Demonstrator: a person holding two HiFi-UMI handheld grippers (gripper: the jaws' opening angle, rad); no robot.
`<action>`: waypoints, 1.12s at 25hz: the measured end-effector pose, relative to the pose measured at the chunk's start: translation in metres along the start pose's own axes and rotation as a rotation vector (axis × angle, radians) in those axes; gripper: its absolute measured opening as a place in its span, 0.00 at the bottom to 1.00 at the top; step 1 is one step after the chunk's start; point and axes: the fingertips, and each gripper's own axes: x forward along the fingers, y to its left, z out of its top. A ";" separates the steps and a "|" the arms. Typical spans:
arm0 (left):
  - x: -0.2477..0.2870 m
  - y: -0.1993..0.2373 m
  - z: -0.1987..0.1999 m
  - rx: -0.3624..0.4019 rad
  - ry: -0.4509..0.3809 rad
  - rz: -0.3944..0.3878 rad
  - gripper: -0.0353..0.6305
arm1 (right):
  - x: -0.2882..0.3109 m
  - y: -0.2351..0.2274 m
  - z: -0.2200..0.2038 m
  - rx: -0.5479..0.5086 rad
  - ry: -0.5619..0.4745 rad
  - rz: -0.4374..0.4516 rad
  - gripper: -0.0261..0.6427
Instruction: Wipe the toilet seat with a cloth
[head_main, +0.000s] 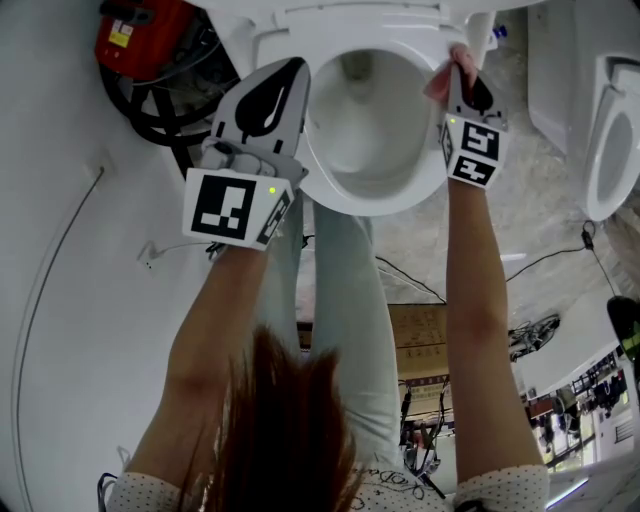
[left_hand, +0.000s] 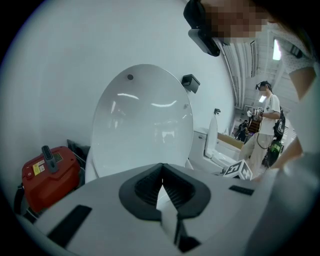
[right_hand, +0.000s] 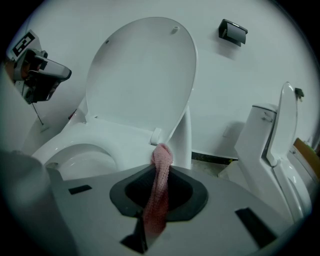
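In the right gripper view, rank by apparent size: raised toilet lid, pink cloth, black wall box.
1. Toilet lid.
2. Pink cloth, though it's nearest the camera.
3. Black wall box.

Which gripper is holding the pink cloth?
The right gripper: the pink cloth is pinched between its jaws. The left gripper is shut with nothing in it.

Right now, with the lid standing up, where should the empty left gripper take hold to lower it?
Grip the toilet lid on its left rim near the top, coming in from the side. It stands upright, hinged at the bottom, so only that thin edge suits a gripper. The left gripper is shut; open it first.
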 end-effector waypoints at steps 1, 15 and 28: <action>-0.001 -0.001 0.000 0.000 0.000 -0.001 0.06 | -0.001 0.000 -0.001 -0.001 0.002 -0.001 0.12; -0.009 -0.012 -0.008 0.013 0.004 -0.018 0.06 | -0.017 0.007 -0.021 -0.103 -0.018 0.093 0.12; -0.010 -0.027 -0.015 0.023 0.016 -0.038 0.06 | -0.026 0.019 -0.023 -0.323 -0.092 0.358 0.12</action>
